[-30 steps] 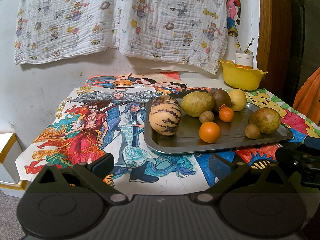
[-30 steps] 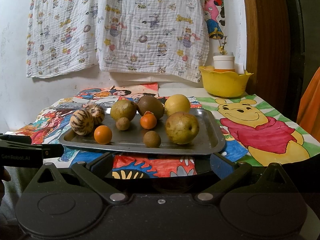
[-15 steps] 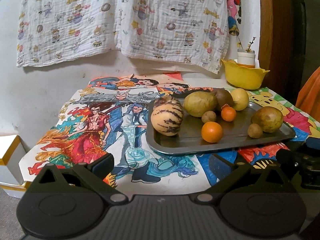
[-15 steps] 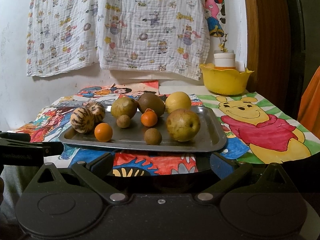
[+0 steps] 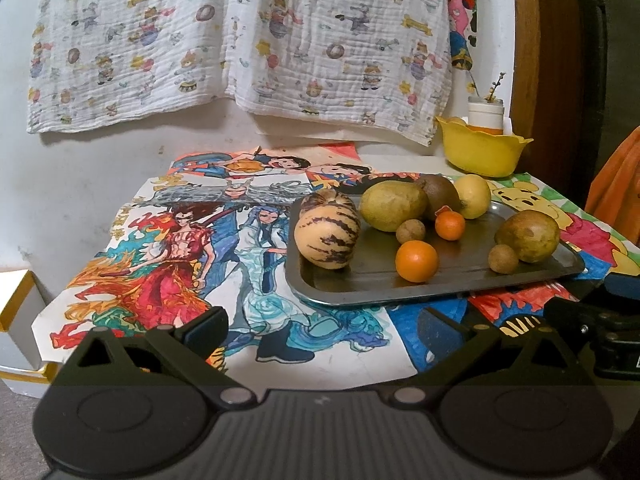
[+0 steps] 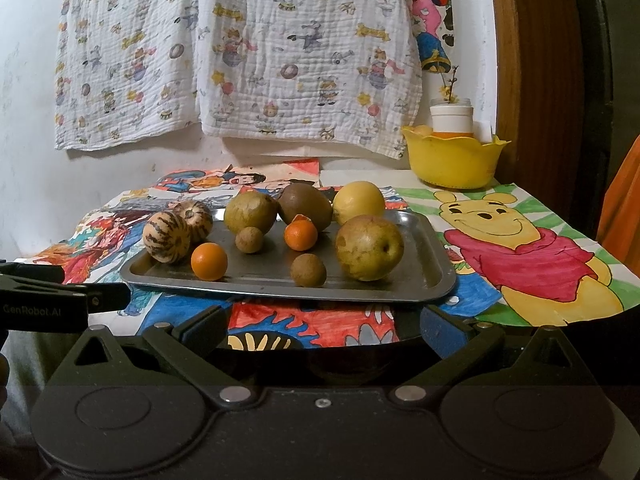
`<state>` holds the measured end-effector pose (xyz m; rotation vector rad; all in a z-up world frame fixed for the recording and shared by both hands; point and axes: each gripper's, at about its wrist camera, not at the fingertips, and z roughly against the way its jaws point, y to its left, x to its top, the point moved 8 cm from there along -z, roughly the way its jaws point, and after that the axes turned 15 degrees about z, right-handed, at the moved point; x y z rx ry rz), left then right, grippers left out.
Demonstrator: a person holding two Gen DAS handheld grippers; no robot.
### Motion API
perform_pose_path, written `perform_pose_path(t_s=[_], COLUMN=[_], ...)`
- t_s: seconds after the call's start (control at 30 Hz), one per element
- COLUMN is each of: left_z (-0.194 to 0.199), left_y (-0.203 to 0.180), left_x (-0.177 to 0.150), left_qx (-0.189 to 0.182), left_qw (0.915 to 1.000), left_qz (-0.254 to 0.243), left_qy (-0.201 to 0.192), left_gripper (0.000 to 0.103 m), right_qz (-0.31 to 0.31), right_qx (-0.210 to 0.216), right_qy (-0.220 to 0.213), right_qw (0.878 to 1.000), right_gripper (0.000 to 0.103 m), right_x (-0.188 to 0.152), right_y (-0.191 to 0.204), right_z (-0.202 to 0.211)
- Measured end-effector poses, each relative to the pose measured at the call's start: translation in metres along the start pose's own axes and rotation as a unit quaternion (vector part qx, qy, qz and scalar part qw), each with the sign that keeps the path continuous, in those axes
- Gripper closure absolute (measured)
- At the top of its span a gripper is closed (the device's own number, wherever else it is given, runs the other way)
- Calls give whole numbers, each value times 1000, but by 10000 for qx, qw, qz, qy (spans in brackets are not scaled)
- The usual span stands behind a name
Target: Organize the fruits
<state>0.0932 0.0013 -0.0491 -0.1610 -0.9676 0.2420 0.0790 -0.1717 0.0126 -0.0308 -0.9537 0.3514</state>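
Observation:
A metal tray point(image 5: 460, 280) point(image 6: 424, 276) on the table holds several fruits: two striped melons point(image 5: 327, 236) point(image 6: 166, 238), two oranges point(image 5: 417, 261) point(image 6: 209, 261), green-brown pears point(image 5: 527, 236) point(image 6: 369, 247), a kiwi point(image 6: 305, 205), a yellow fruit point(image 6: 359, 202) and small brown round fruits point(image 6: 308, 269). My left gripper point(image 5: 322, 322) is open and empty, at the table's front edge left of the tray. My right gripper point(image 6: 320, 326) is open and empty, just in front of the tray's near rim.
A yellow bowl point(image 5: 482, 152) point(image 6: 454, 158) with a white jar stands at the back right. Coloured drawings point(image 5: 180, 264) point(image 6: 528, 256) cover the table. A printed cloth point(image 5: 240, 40) hangs on the wall behind. A white box point(image 5: 16, 320) sits left of the table.
Both grippers have drifted slightly; the tray sits a little nearer and higher in both views. Nothing on the tray has moved.

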Motion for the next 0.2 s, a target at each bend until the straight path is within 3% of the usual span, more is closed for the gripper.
perform_pose_path(t_s=[0.2], left_z=[-1], left_y=[0], left_x=[0], left_qx=[5], left_qw=[10000], left_qz=[25], left_qy=[8], left_gripper=[1], right_qz=[-6], right_qx=[-6], right_qy=[2], right_qw=[10000], right_gripper=[1], right_x=[0], right_y=[0], right_z=[0])
